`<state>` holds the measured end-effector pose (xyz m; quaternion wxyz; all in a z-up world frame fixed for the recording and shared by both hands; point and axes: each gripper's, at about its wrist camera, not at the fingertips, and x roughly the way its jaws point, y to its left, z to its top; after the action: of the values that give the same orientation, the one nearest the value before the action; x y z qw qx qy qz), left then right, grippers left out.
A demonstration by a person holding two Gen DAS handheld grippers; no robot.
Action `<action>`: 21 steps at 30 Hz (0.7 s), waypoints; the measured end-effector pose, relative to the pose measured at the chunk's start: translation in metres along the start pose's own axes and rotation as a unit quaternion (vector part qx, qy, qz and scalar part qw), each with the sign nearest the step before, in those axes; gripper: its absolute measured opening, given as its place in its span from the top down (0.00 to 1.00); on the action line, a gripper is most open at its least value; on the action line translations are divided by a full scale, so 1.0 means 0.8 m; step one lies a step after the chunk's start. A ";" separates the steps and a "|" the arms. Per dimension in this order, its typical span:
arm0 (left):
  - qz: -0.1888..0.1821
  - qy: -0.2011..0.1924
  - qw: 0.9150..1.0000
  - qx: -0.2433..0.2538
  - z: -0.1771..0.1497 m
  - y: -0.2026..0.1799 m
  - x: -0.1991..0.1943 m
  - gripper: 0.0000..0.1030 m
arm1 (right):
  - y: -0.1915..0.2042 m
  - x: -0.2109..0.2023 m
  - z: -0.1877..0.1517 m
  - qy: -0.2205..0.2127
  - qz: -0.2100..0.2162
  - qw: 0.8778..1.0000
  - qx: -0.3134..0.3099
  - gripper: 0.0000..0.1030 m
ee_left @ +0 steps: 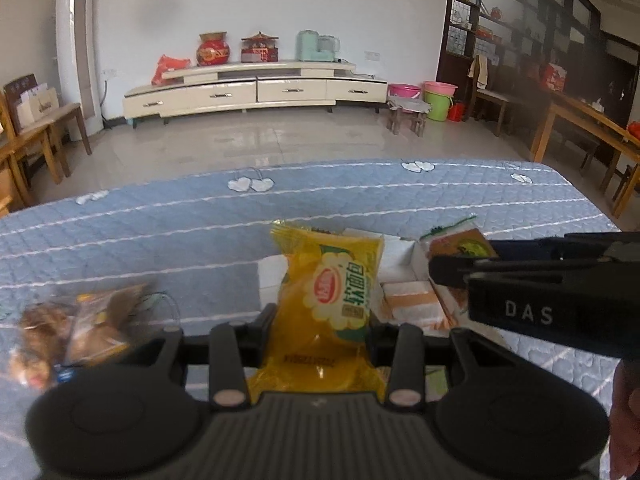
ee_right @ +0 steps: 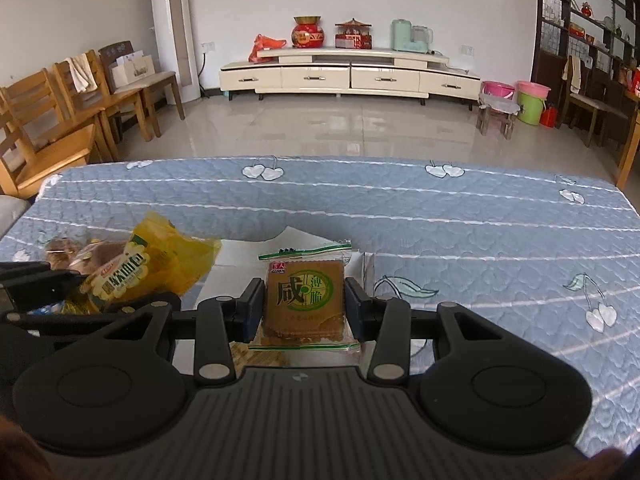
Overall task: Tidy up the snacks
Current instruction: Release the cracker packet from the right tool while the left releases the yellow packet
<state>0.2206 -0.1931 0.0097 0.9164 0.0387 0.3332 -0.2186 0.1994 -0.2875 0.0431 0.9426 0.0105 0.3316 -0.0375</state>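
My left gripper (ee_left: 320, 320) is shut on a yellow soft-bread packet (ee_left: 328, 300) and holds it above the blue quilted table (ee_left: 160, 232). The packet also shows at the left of the right wrist view (ee_right: 136, 268). My right gripper (ee_right: 305, 308) is shut on a brown square cracker packet (ee_right: 305, 300), seen from the left wrist view (ee_left: 460, 248) at the right. Both hold their packets over a white compartment box (ee_left: 404, 280) that has orange-and-white packets inside. A pile of brown snack packets (ee_left: 80, 320) lies on the table at the left.
The table's far edge runs across the middle of both views, with tiled floor beyond. Wooden chairs (ee_right: 80, 92) stand at the left, a cream TV cabinet (ee_right: 348, 76) at the back wall, and a wooden table (ee_left: 580, 120) at the right.
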 end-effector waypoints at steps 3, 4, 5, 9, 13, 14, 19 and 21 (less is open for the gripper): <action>-0.020 0.002 1.000 -0.013 0.000 0.006 0.015 0.54 | -0.003 0.014 0.005 -0.008 0.002 1.000 0.003 0.45; -0.026 0.003 1.000 -0.017 0.000 0.008 0.017 0.50 | -0.004 0.015 0.005 -0.012 0.002 1.000 0.004 0.27; -0.032 0.002 0.999 -0.021 -0.001 0.010 0.017 0.43 | -0.006 0.015 0.005 -0.017 -0.001 1.000 0.006 0.04; -0.027 -0.008 0.999 -0.023 -0.005 0.015 -0.002 0.32 | -0.006 -0.003 0.000 -0.029 -0.004 0.999 0.021 0.02; -0.014 -0.016 0.999 -0.031 -0.007 0.022 -0.029 0.25 | -0.001 -0.026 -0.002 -0.042 -0.014 0.999 0.016 0.02; -0.008 -0.018 0.999 -0.032 -0.009 0.024 -0.037 0.25 | 0.003 -0.032 -0.004 -0.045 -0.018 0.999 0.013 0.02; 0.026 -0.022 0.999 -0.038 -0.019 0.041 -0.079 0.24 | 0.020 -0.073 -0.014 -0.056 -0.025 0.998 -0.006 0.02; 0.037 -0.021 0.998 -0.040 -0.026 0.048 -0.096 0.24 | 0.031 -0.088 -0.022 -0.057 -0.023 0.998 -0.012 0.01</action>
<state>0.1724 -0.1255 0.0388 0.9315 0.0096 0.3207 -0.1714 0.1360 -0.2576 0.0734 0.9590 -0.0109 0.2776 -0.0555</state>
